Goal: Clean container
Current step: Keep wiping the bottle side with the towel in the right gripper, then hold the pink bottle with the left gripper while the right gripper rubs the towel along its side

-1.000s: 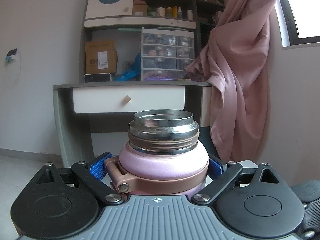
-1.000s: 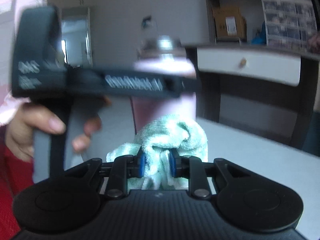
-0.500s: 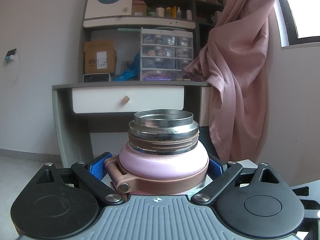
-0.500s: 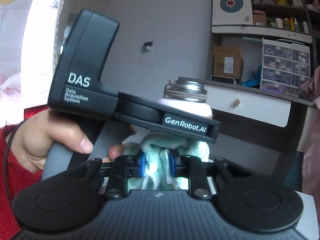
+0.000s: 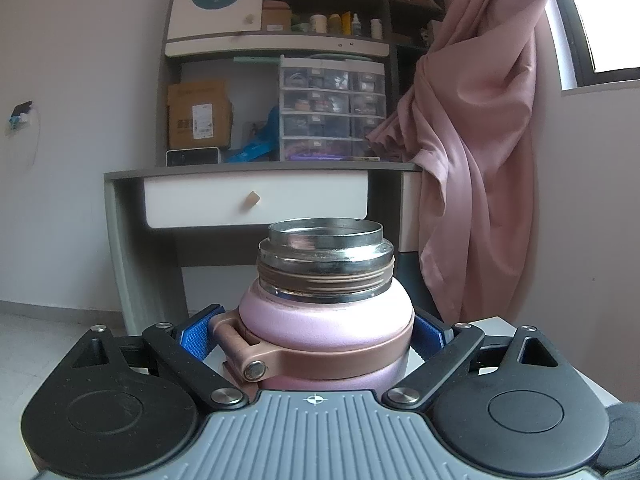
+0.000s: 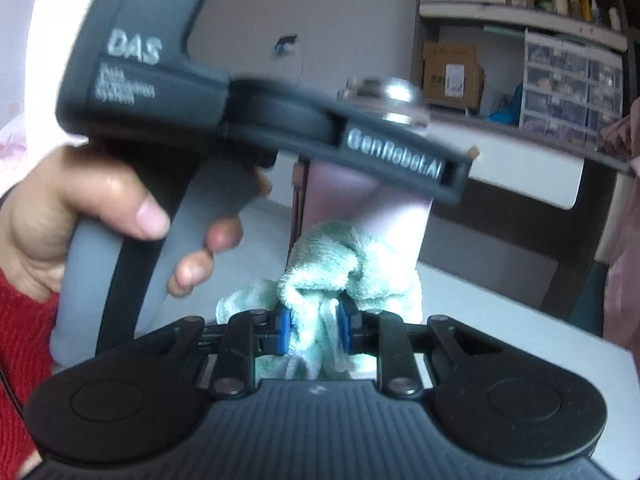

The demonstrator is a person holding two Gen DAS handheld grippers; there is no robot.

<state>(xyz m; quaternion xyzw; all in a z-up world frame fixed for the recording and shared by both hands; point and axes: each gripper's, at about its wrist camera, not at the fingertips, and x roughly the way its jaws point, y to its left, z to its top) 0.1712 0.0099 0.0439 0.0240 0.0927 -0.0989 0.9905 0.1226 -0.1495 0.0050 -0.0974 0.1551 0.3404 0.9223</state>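
surface: white table (image 6: 520,320) | on it: pink flask (image 6: 368,216), standing upright

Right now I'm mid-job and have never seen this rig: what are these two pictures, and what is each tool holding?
No robot here: a person holds a handheld two-finger tool in each hand, each with a wide-angle camera looking along its fingers. The left tool's view shows the left gripper clamped on a pink steel flask with an open metal mouth, lid off. The right tool's view shows the right gripper shut on a bunched pale green terry cloth, close to the flask's side; whether it touches is unclear. The person's left hand grips the left tool's handle there. The flask stands over a white table.
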